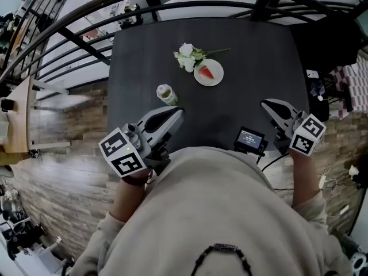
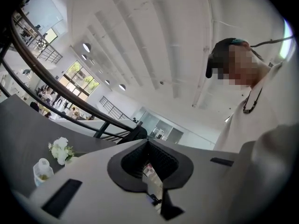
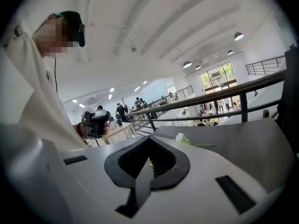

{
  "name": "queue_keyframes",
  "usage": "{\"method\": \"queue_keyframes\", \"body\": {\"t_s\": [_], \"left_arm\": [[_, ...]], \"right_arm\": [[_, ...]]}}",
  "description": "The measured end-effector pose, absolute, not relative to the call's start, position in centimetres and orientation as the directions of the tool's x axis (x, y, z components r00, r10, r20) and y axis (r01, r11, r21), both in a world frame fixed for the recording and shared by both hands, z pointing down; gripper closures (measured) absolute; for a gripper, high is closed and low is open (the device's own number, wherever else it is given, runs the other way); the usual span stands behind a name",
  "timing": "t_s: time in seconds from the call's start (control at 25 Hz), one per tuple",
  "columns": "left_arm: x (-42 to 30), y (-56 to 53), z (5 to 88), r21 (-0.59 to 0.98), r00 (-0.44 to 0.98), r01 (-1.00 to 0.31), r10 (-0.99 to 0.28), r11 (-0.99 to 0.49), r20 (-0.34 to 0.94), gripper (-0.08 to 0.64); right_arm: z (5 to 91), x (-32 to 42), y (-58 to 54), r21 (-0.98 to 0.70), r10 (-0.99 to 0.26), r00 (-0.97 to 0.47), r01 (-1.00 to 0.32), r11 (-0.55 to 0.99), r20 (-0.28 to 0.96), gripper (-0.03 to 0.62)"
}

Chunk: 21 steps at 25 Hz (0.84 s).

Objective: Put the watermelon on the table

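A red watermelon slice (image 1: pixel 206 72) lies on a small white plate (image 1: pixel 217 81) toward the far side of the dark table (image 1: pixel 253 62). My left gripper (image 1: pixel 177 112) hovers over the table's near left part, jaws together and empty, pointing toward the plate. In the left gripper view its jaws (image 2: pixel 148 143) meet at the tips with nothing between them. My right gripper (image 1: pixel 265 103) is held over the near right part, shut and empty, well short of the plate. Its own view shows the jaws (image 3: pixel 150 141) pressed together.
White flowers (image 1: pixel 188 56) lie just left of the plate; they also show as flowers (image 2: pixel 60 150) and flowers (image 3: pixel 181 137). A small jar (image 1: pixel 166 94) stands nearer me, also seen as jar (image 2: pixel 42 171). A black device with a screen (image 1: pixel 249 138) sits at the near edge. A dark railing (image 1: pixel 86 45) curves round the table.
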<state>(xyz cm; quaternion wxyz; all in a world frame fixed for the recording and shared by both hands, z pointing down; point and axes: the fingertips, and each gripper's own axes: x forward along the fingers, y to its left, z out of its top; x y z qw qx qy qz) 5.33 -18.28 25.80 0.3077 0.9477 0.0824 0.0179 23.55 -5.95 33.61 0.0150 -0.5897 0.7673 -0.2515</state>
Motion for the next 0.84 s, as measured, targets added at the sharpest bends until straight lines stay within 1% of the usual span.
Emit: {"method": "queue_keyframes", "body": {"t_s": [0.12, 0.24, 0.84], "left_arm": [[6.1, -18.1, 26.7, 0.555, 0.980, 0.138, 0.194, -0.821, 0.044, 0.557], [6.7, -18.4, 27.0, 0.540, 0.975, 0.139, 0.210, -0.830, 0.073, 0.557], [8.9, -18.4, 27.6, 0.550, 0.957, 0.182, 0.275, -0.815, 0.091, 0.557]], "right_arm": [[31.4, 23.0, -4.9, -0.435, -0.937, -0.308, -0.875, 0.212, 0.163, 0.577], [29.9, 22.7, -4.6, -0.430, -0.942, -0.320, -0.868, 0.250, 0.097, 0.577], [28.3, 22.0, -5.8, -0.381, -0.922, -0.375, -0.870, 0.313, 0.100, 0.577]]}}
